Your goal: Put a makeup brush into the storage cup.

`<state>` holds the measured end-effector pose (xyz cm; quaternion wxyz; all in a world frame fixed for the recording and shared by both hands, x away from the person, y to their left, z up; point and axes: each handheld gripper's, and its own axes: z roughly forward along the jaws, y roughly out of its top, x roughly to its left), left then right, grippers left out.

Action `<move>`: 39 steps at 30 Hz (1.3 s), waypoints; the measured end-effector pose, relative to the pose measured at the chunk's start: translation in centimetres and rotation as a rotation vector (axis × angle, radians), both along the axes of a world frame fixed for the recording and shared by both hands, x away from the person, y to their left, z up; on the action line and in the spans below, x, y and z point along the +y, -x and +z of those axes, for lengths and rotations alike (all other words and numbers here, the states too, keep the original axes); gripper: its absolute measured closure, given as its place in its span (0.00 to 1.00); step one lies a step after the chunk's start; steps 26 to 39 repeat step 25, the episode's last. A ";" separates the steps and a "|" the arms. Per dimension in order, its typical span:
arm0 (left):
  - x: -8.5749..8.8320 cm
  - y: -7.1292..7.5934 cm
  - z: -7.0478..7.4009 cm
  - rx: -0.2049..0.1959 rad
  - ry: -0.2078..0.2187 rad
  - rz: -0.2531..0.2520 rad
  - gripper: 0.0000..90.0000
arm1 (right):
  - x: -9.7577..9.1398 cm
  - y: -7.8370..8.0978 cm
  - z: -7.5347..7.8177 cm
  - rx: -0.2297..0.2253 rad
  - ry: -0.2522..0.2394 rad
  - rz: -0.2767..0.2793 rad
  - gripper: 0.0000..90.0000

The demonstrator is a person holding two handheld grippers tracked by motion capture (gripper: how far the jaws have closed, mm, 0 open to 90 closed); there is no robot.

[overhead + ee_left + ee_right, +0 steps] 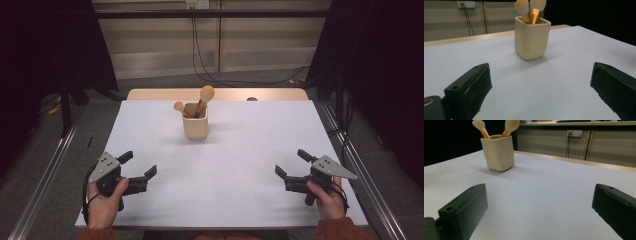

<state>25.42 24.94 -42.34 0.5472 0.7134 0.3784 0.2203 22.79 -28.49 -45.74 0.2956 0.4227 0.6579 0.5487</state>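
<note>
— So, has anything begun?

— Hardly, I'd judge. The cup stands upright toward the far edge of the table, about midway across, with two brushes standing in it, bristles up.

— And the grippers?

— The left gripper hovers near the front left corner, jaws wide, holding nothing. The right gripper sits near the front right corner, equally wide and empty. Both are well apart from the cup.

— What's left, then?

— Everything, it seems: reaching to the cup, closing on a brush or the cup itself, and moving it. Nothing looks touched yet.
</note>
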 end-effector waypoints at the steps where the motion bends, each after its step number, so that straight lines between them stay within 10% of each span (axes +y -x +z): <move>1: 0.2 0.1 -0.1 0.002 0.003 0.008 0.04 | -0.1 0.0 0.0 0.002 0.003 -0.001 0.00; 39: 0.7 0.4 -1.0 0.003 0.018 0.016 0.04 | -0.2 0.1 -0.1 0.002 0.009 -0.004 0.00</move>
